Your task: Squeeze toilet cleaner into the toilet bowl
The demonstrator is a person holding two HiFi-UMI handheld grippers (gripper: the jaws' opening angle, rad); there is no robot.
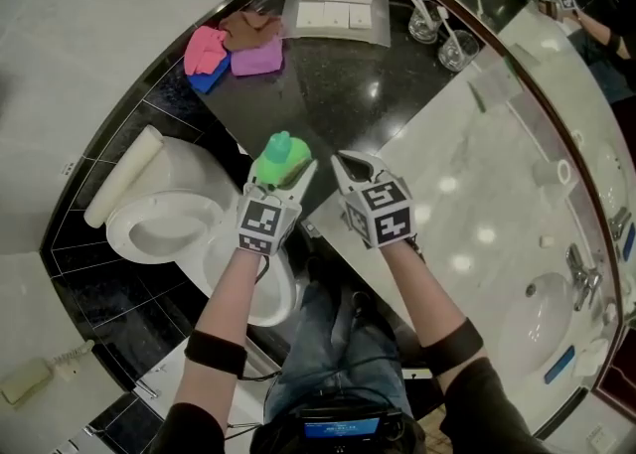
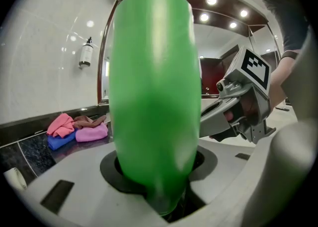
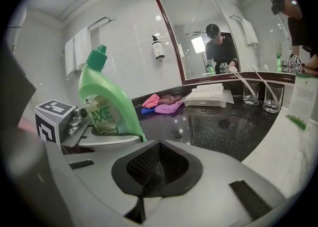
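My left gripper has its jaws about half apart, clamped on the green plastic toilet cleaner bottle. The bottle's label reads AXE in the right gripper view. In the head view, my right gripper sits just beside the bottle at three o'clock, jaws pressed together with nothing in them. The white ceramic toilet bowl lies at eight o'clock. Across the black polished stone counter, a pile of pink, blue, purple and brown cloths rests at eleven, with two clear glasses at one.
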